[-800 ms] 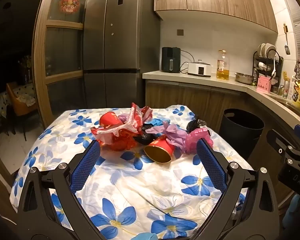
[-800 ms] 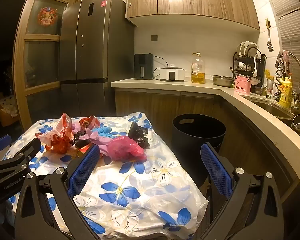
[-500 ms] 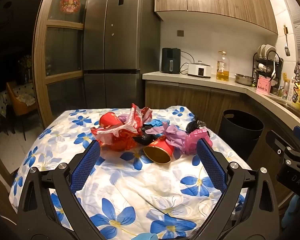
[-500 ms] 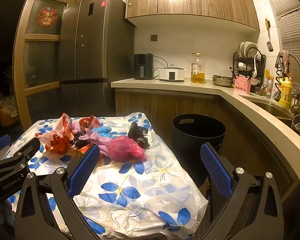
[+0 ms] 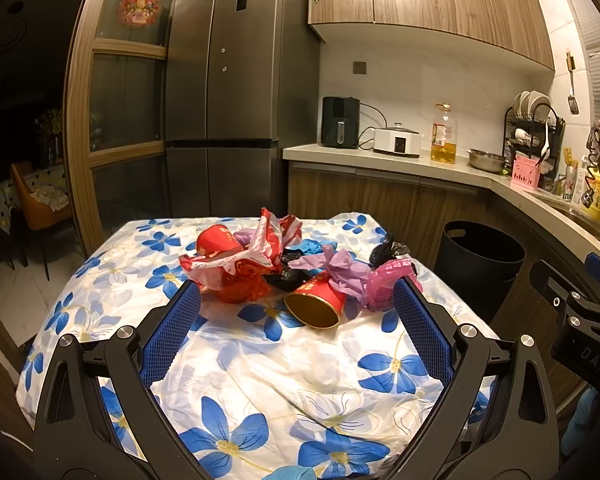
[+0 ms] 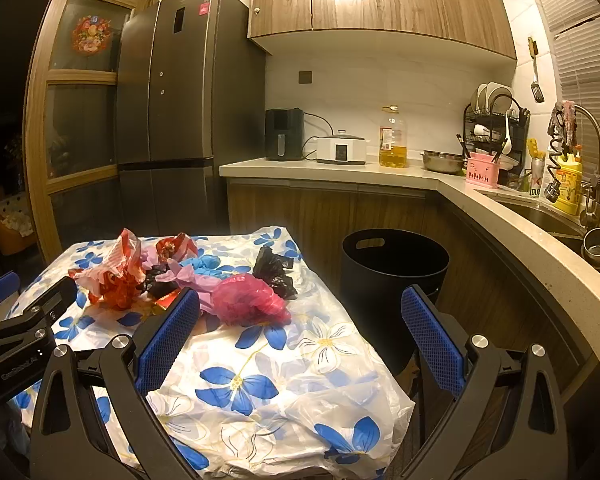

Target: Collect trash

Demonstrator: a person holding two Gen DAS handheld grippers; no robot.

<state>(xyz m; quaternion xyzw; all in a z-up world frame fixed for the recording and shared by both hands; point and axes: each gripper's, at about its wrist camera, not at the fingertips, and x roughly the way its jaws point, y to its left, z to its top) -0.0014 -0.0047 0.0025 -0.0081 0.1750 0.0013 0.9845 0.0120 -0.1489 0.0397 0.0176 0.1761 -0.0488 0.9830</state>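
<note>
Both claws hang over the near end of a table point(image 5: 112, 264) covered in a white cloth with blue flowers, and both stand spread wide with nothing between their blue pads. The left gripper point(image 5: 296, 316) faces the pile of trash at the far half of the table; the right gripper point(image 6: 300, 320) sits off toward the table's right corner, looking partly past the edge at the black bin point(image 6: 394, 264) on the floor just beside the table.

The trash lies bunched together in one heap. Nearest the left claw is a red paper cup point(image 5: 318, 300) tipped on its side, its gold inside turned this way. Behind it and to the left sits a crumpled red and white plastic bag point(image 5: 236, 264), with a second red cup point(image 5: 218, 240) lying at the back of it. A lilac wrapper point(image 5: 340, 268) and a blue scrap point(image 5: 312, 246) are tangled in the middle. On the right end of the heap rests a pink plastic bag point(image 6: 248, 300), and just behind it a crumpled black bag point(image 6: 274, 270), the piece closest to the bin.

The bin stands open-topped, against the wooden cabinets under the counter point(image 6: 340, 172)
</note>
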